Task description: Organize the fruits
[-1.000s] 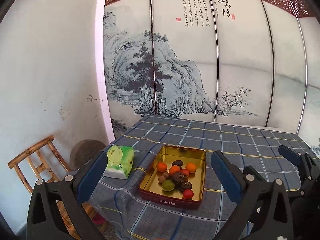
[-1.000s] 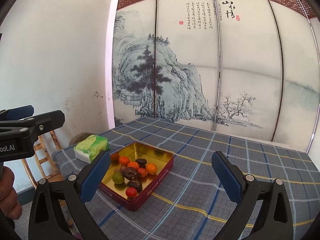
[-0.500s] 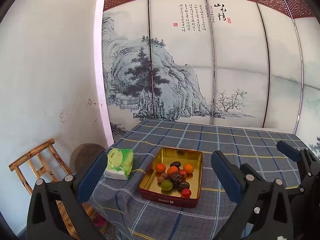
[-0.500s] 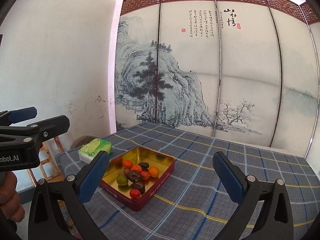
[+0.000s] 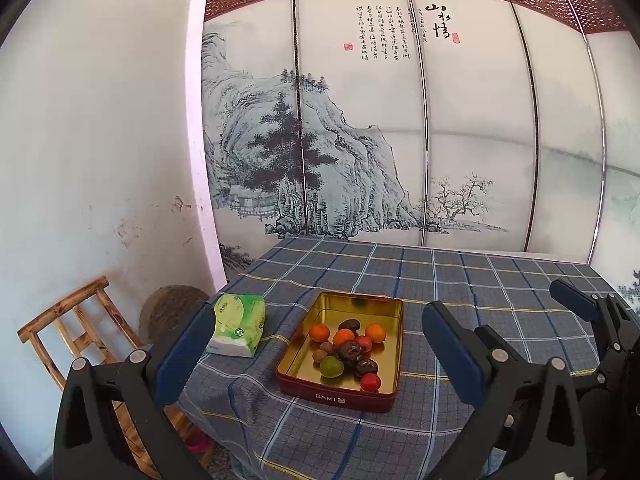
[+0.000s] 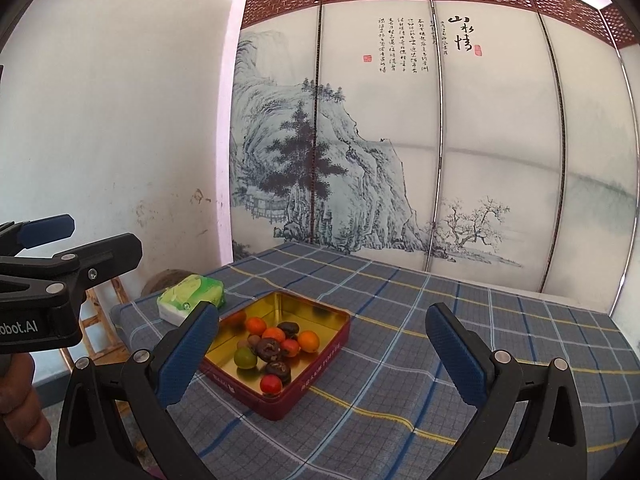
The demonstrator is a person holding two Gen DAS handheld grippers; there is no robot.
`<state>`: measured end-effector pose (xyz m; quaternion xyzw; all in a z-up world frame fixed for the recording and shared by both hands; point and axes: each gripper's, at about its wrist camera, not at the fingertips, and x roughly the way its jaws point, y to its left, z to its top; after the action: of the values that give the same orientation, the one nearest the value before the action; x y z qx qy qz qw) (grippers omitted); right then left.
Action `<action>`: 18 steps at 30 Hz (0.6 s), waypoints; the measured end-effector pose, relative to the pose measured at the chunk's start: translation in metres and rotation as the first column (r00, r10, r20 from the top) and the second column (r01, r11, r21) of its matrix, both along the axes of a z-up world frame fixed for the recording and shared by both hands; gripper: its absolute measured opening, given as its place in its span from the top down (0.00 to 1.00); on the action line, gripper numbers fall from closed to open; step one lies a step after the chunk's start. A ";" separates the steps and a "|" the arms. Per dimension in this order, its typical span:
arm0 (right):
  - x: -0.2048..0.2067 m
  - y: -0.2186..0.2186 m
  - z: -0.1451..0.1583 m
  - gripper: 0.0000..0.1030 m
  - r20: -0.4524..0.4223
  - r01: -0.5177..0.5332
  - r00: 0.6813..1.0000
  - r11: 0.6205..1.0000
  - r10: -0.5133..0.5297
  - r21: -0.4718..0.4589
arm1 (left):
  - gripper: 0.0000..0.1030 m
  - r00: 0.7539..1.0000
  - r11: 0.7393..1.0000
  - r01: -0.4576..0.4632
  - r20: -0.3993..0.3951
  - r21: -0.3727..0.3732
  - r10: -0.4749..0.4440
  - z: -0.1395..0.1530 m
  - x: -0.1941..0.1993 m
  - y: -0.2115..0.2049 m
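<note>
While both tools, left tool (image 5: pixel 312 340) and right tool (image 6: pixel 322 344), hang spread apart and empty, fruits (image 5: pixel 347 348) sit piled in the tin (image 5: pixel 352 304) at 12 o'clock; sorted already or awaiting sorting, can't tell.

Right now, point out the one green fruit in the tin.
It is the green fruit near the tin's front edge, left of the small red fruit. Every other piece is orange, red, brown or dark.

A dark red tin (image 5: pixel 336 394) with a gold inside lies flat, open, holding small fruits (image 5: pixel 346 350) clustered toward its 6 o'clock end: oranges, dark brown ones, one green, one red.
</note>
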<state>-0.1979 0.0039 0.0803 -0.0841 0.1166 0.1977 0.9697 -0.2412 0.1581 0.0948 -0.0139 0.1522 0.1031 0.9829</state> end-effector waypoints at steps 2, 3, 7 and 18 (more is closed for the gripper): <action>0.000 0.000 0.000 0.00 0.000 0.000 1.000 1.000 0.000 0.002 | 0.00 1.000 1.000 -0.002 0.000 0.000 0.002 0.000 0.000 0.000; 0.000 -0.001 0.000 0.00 0.000 -0.001 1.000 1.000 0.001 0.001 | 0.00 1.000 1.000 -0.001 0.000 0.000 0.001 0.000 0.000 0.000; 0.000 0.000 -0.002 0.00 0.003 0.004 1.000 1.000 -0.004 0.001 | 0.00 1.000 1.000 -0.004 0.000 -0.002 0.004 -0.001 -0.001 0.000; 0.000 0.003 -0.004 0.00 0.004 0.030 1.000 1.000 -0.030 0.003 | 0.00 1.000 1.000 -0.026 -0.003 -0.014 0.026 -0.011 -0.002 0.004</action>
<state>-0.1976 0.0069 0.0762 -0.0812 0.1153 0.1834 0.9729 -0.2434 0.1616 0.0838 -0.0227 0.1539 0.1150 0.9811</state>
